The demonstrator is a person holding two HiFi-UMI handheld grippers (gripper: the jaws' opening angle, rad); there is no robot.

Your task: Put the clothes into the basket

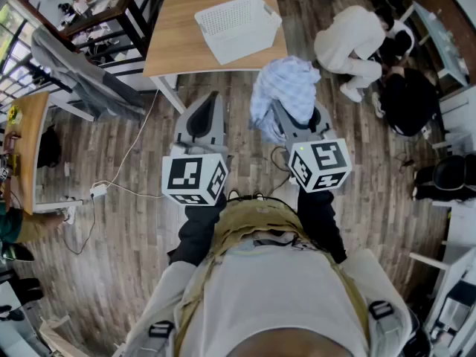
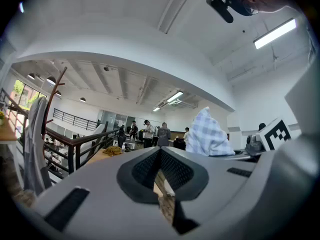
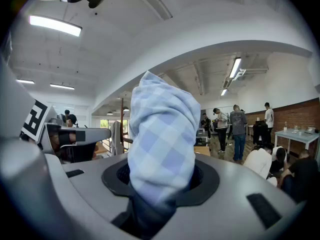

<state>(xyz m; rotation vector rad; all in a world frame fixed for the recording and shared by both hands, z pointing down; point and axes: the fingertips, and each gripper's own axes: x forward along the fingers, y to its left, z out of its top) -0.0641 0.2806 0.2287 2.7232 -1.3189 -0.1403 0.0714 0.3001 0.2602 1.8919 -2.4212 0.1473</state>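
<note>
A blue-and-white checked cloth [image 1: 286,88] hangs bunched from my right gripper [image 1: 281,108], which is shut on it above the wooden floor. In the right gripper view the cloth [image 3: 162,134] rises out of the jaws of the right gripper [image 3: 160,186] and hides the pads. My left gripper [image 1: 210,99] is beside it on the left, shut with nothing in it; the left gripper [image 2: 160,156] shows only a thin slit between its pads, with the cloth [image 2: 207,134] to its right. The white slatted basket [image 1: 245,44] stands on the wooden table [image 1: 178,39] just ahead of both grippers.
A coat rack with a grey garment [image 1: 82,73] stands to the left. A person in white [image 1: 353,39] crouches at the right near black bags [image 1: 407,103]. A cable and power strip [image 1: 97,192] lie on the floor. A yellow cloth [image 2: 112,150] lies on the table's far part.
</note>
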